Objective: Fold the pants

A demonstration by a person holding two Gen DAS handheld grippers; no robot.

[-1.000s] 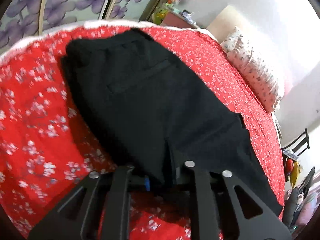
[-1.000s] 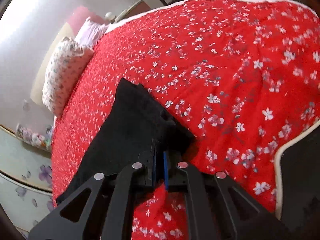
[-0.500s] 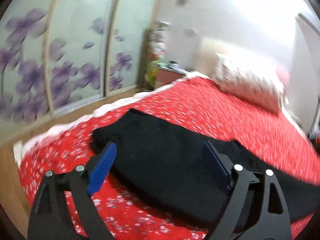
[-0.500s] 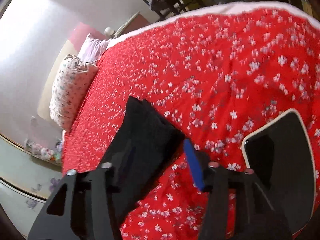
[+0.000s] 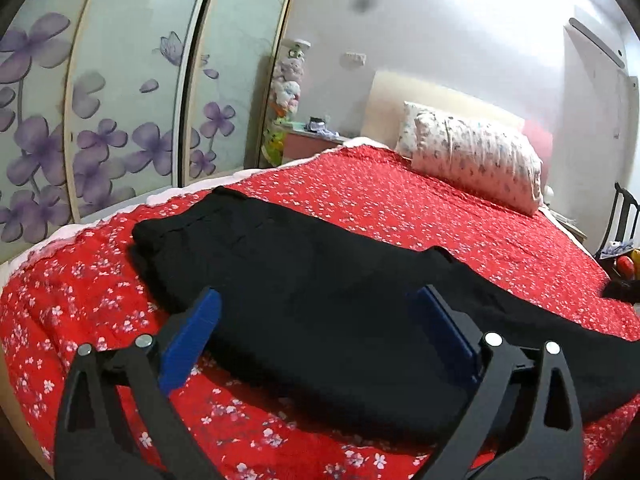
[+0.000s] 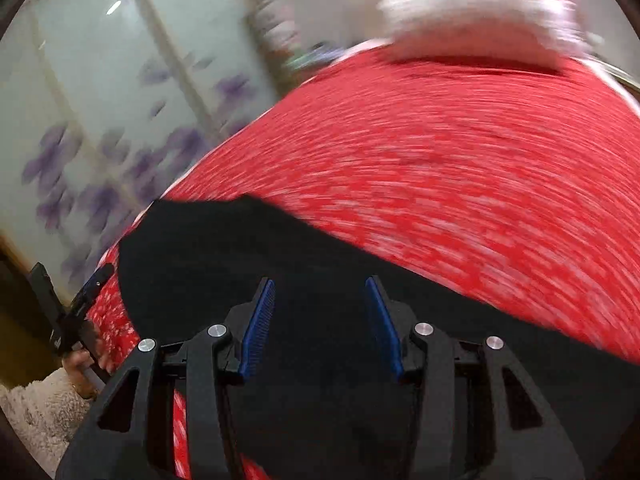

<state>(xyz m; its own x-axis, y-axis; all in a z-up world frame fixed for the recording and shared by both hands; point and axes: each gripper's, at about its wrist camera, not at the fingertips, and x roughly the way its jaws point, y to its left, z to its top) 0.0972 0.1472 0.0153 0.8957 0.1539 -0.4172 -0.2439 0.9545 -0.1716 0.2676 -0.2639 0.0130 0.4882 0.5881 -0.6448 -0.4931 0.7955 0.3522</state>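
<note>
Bedroom | black fabric pants (image 5: 320, 304) lie on red floral quilt (image 5: 400, 200) | left gripper (image 5: 320, 332) gaping wide, right gripper (image 6: 320, 320) parted (both empty) | risk: pinching one layer at 6 o'clock would skew the fold.

My left gripper (image 5: 316, 320) and right gripper (image 6: 320, 320) look alike: black skeletal frames with triangular cutouts, silver round screws at the pivots, blue ribbed pads (image 6: 258, 328). My hand's bare skin (image 6: 82, 364) meets a cream fleecy sleeve (image 6: 44, 408).
</note>
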